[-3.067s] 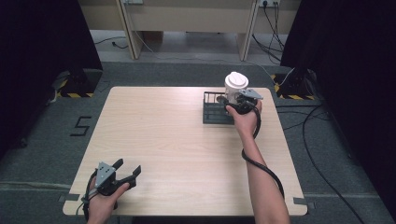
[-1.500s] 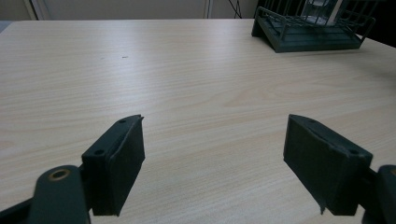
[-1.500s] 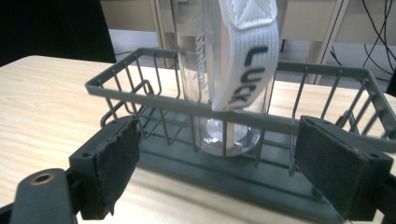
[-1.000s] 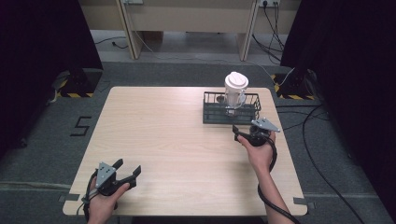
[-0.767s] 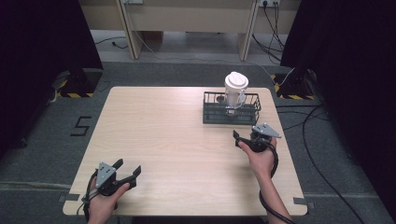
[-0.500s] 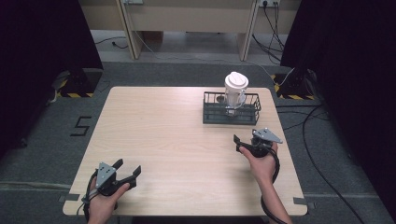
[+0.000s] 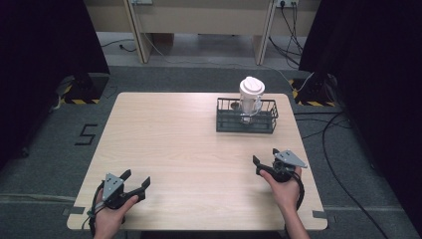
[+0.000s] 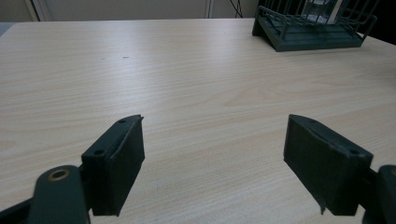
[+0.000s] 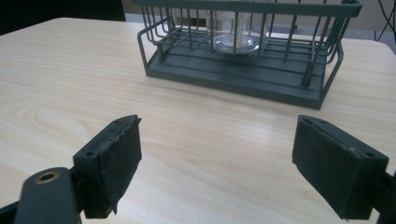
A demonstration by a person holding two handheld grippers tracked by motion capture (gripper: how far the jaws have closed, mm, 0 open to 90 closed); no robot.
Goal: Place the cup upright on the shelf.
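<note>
You are holding your right tool (image 7: 266, 167) wide open and empty, the cup (image 7: 251, 97) standing upright in the basket (image 7: 246, 124) straight ahead, nearer it than your left tool (image 7: 135, 180).

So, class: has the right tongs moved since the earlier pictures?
Yes. The right tongs have drawn back from the wire basket toward the table's near edge, open and empty.
</note>
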